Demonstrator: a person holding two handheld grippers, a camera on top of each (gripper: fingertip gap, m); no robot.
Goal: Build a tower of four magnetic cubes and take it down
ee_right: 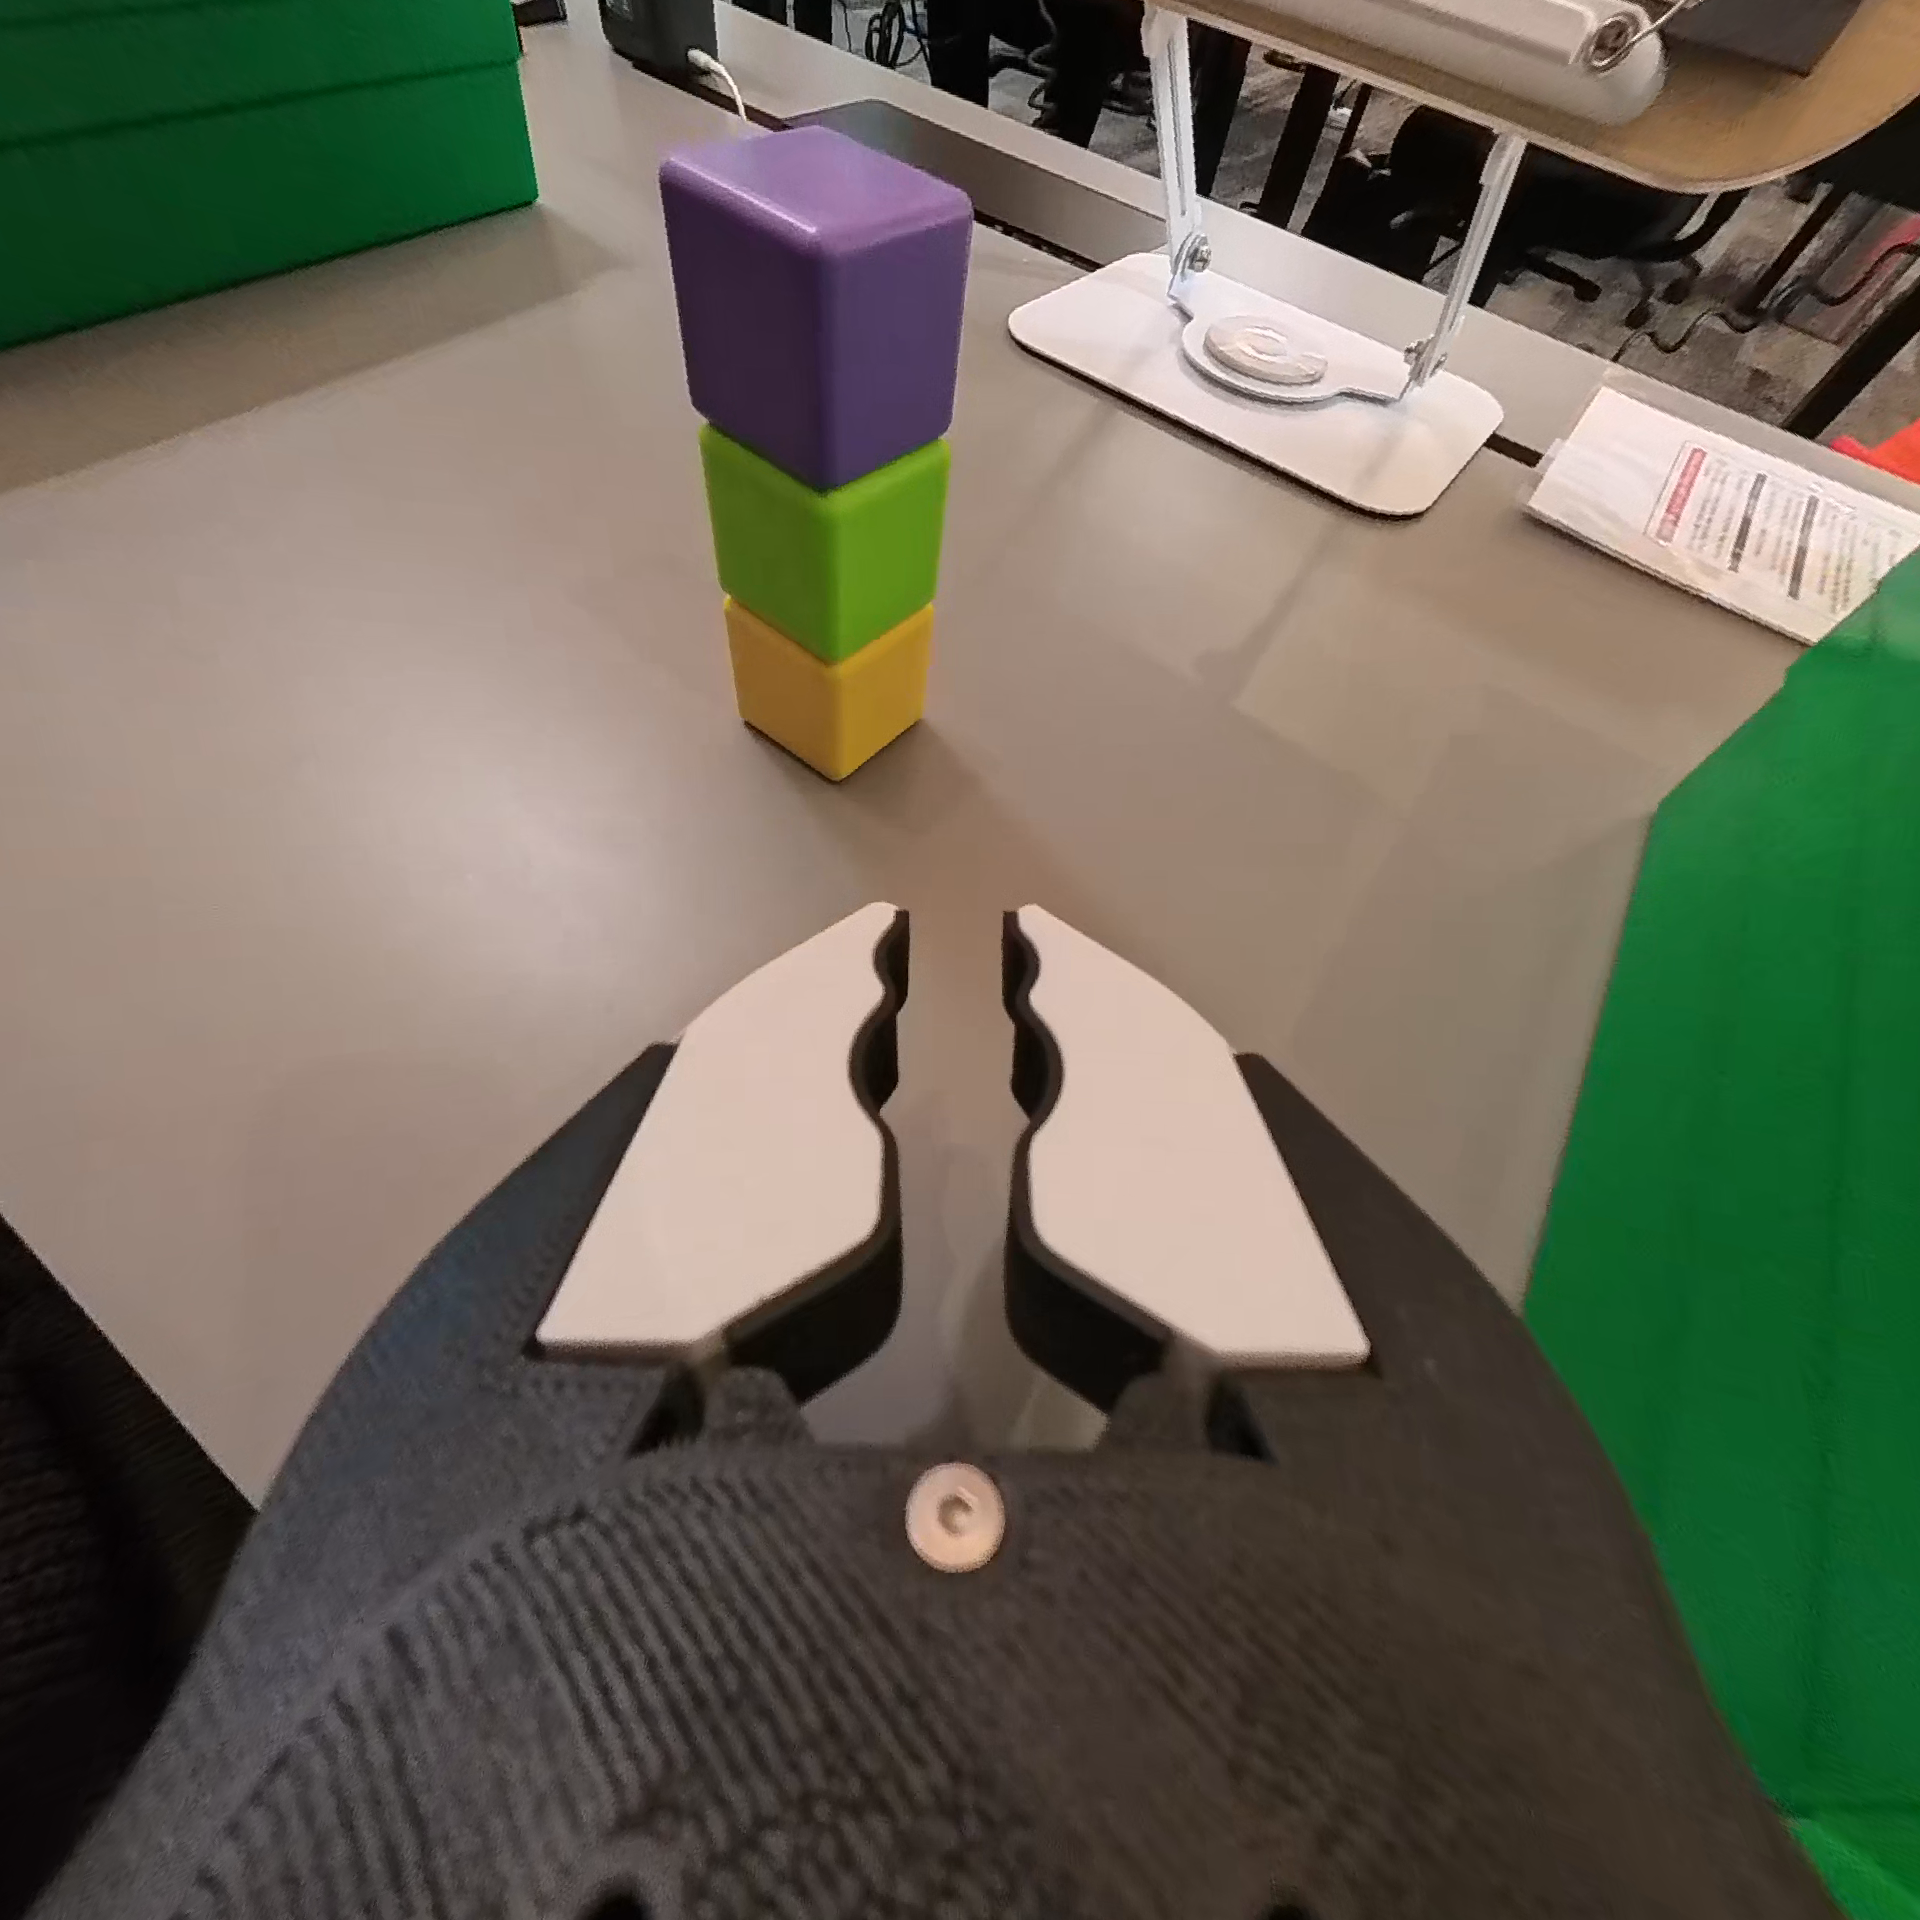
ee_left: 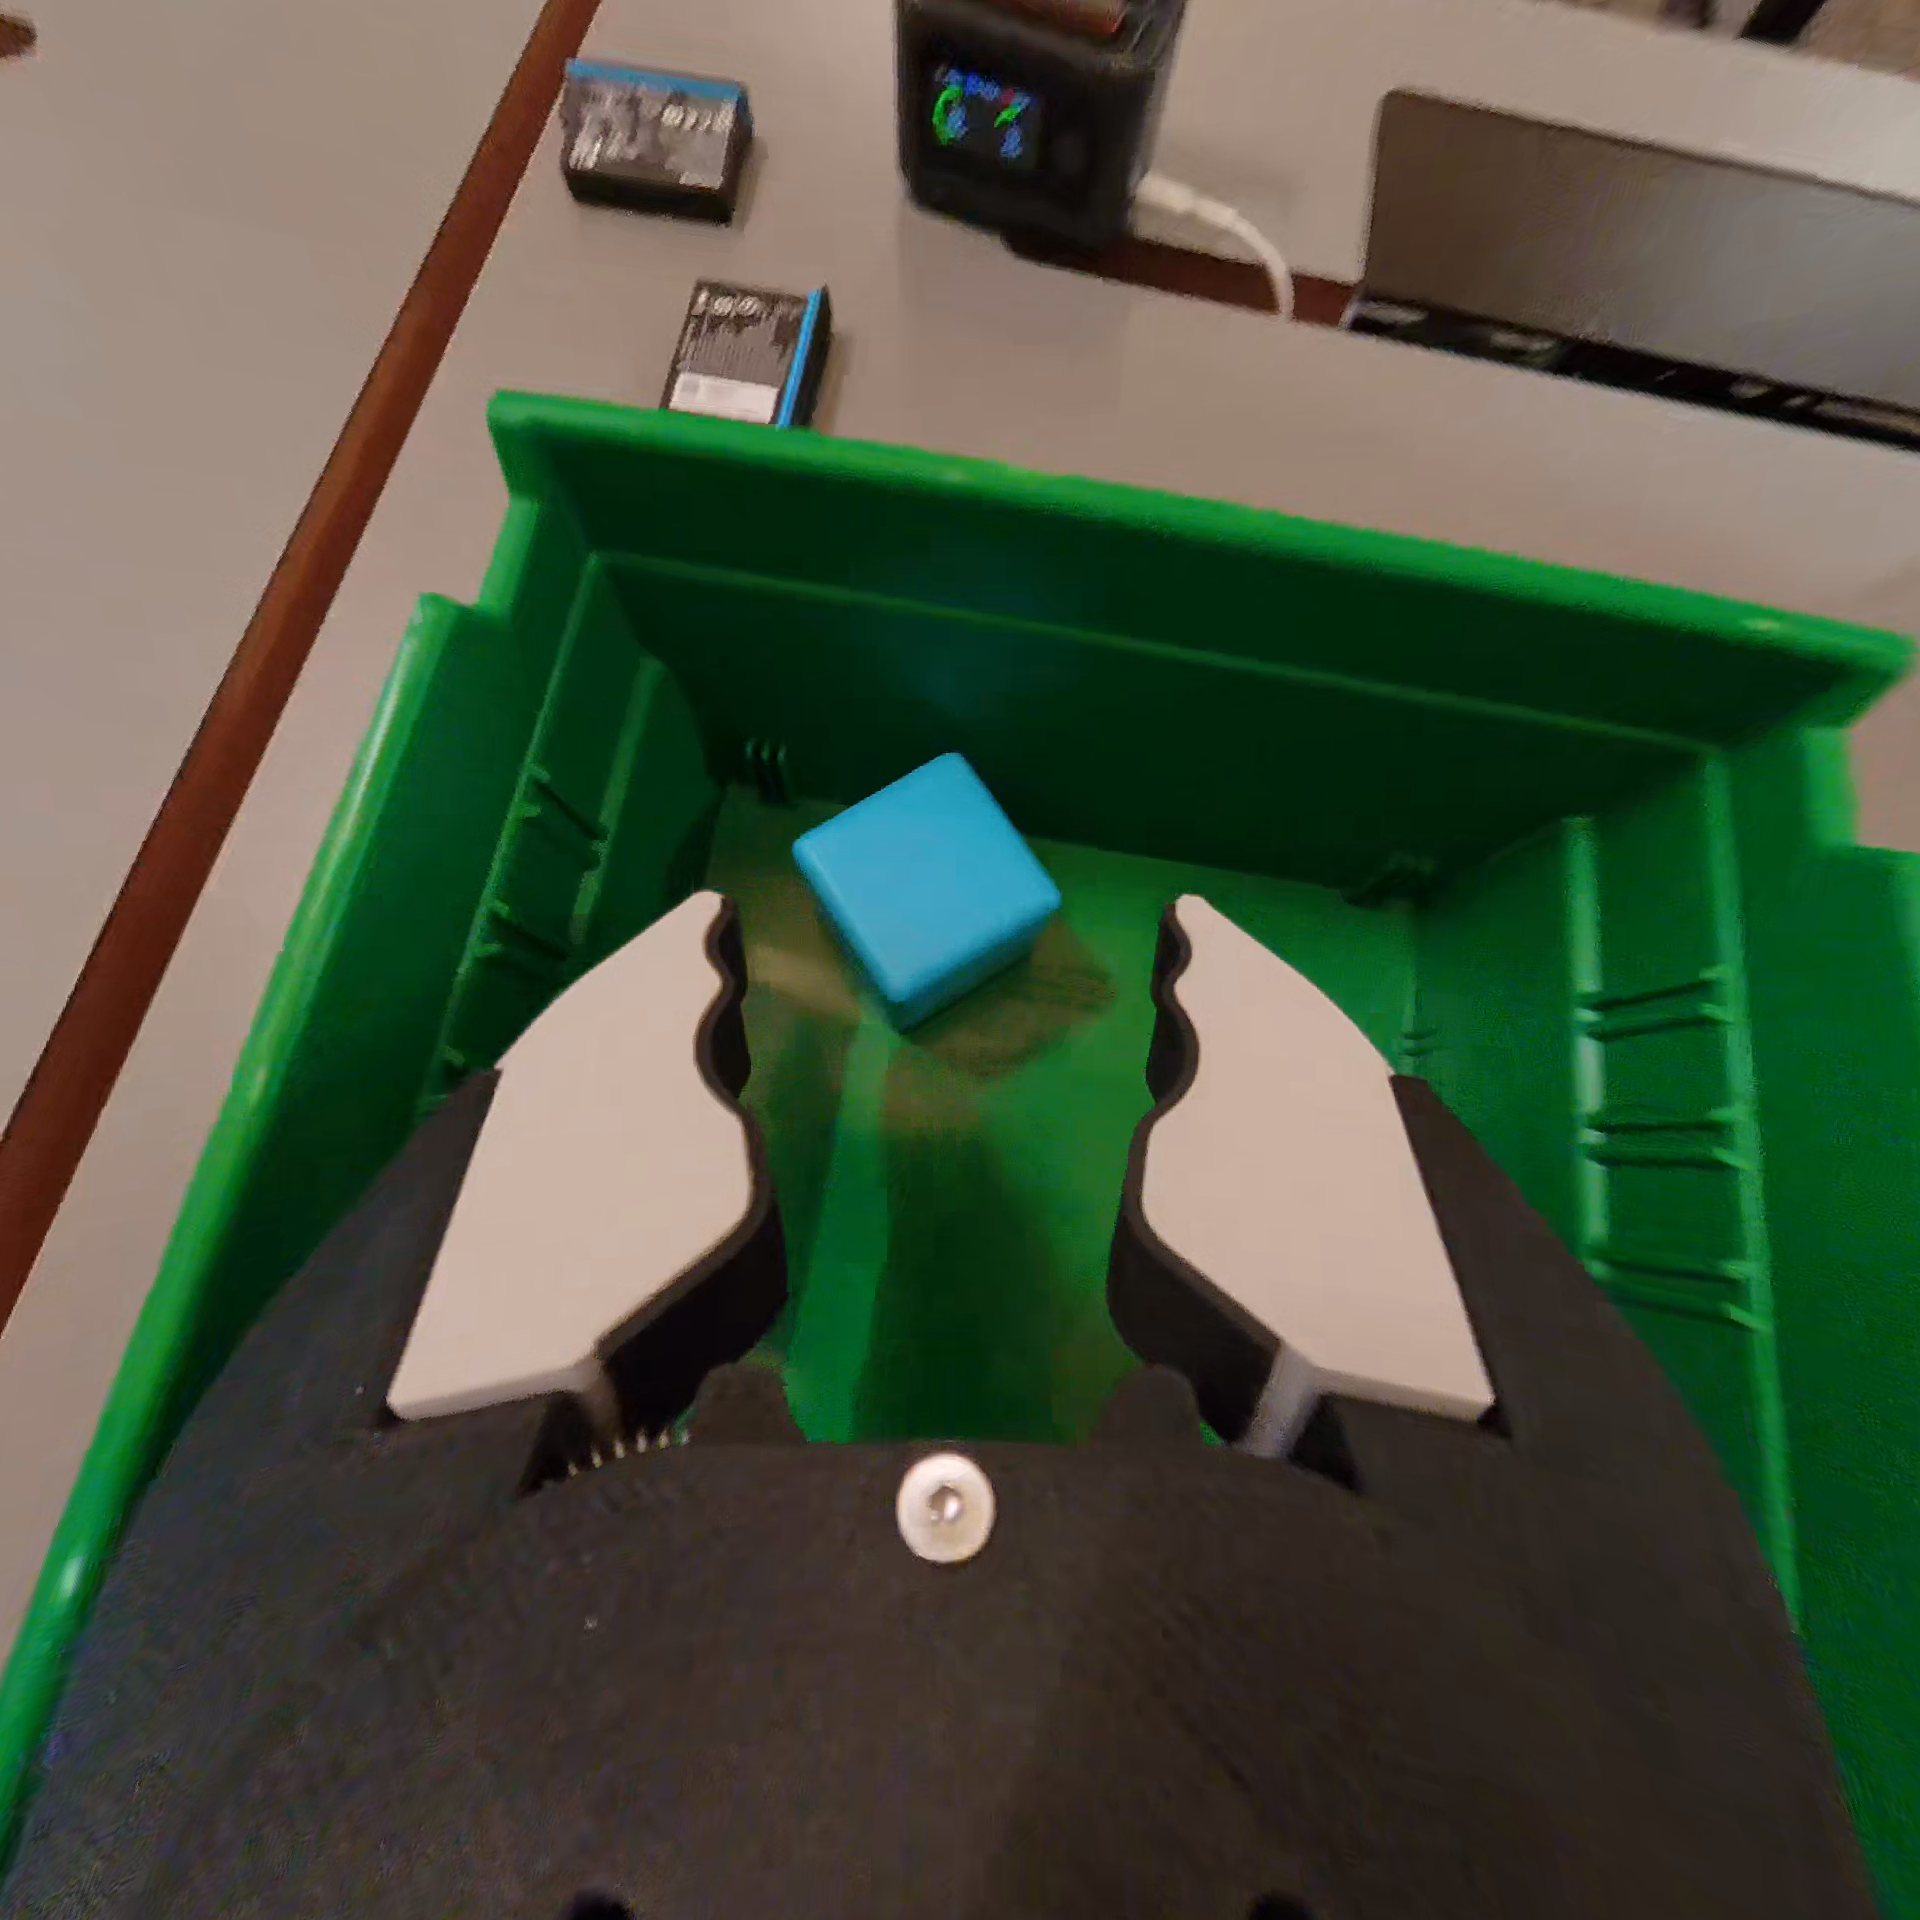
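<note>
My left gripper (ee_left: pixel 951 914) hung inside the green bin (ee_left: pixel 1143 551) with its jaws spread wide and empty, the blue cube (ee_left: pixel 925 883) resting corner-on toward me on the bin floor just beyond the tips. It looked to me light, rigid and smooth, best pinched across two opposite flat faces. My right gripper (ee_right: pixel 953 920) hovered over the grey table (ee_right: pixel 364 727), jaws nearly together and empty, short of a stack of yellow cube (ee_right: pixel 831 696), green cube (ee_right: pixel 826 545) and purple cube (ee_right: pixel 816 301).

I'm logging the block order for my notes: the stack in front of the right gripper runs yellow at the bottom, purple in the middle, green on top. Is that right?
Not quite. The yellow cube is at the bottom, but the green cube sits in the middle and the purple cube is on top. The right wrist view shows it, ahead of the right gripper.
</note>
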